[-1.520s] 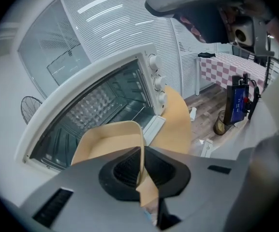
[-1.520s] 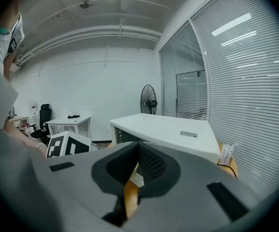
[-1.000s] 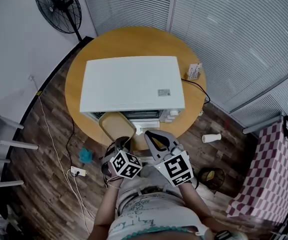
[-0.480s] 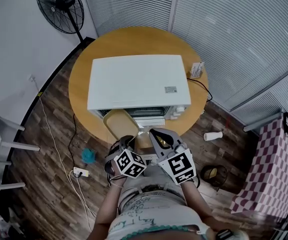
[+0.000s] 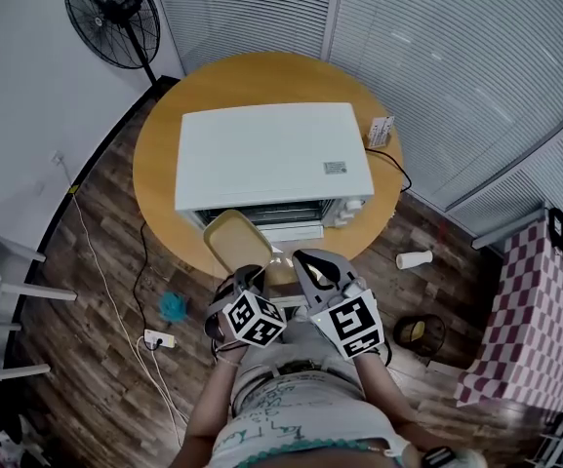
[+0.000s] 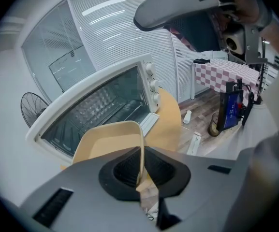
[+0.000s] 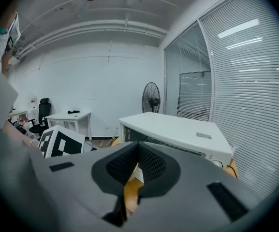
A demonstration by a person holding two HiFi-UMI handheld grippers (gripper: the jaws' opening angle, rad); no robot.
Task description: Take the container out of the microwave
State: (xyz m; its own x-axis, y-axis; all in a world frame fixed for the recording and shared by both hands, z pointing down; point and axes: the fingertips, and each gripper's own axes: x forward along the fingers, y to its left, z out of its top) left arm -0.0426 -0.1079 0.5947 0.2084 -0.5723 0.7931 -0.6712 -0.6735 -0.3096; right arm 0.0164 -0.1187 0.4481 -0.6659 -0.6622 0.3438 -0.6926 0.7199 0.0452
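The left gripper (image 6: 140, 172) has its jaws pinched on the thin rim of the shallow tan plastic container (image 6: 105, 140), while the right gripper (image 7: 136, 170) shows its jaws pressed together on nothing. We judge the task nearly done: the container hangs outside the cavity of the white box-shaped microwave (image 5: 271, 154), above the near edge of the round wooden table (image 5: 154, 178), with only setting it down left. The small label (image 5: 336, 168) on the microwave's top is too small to read.
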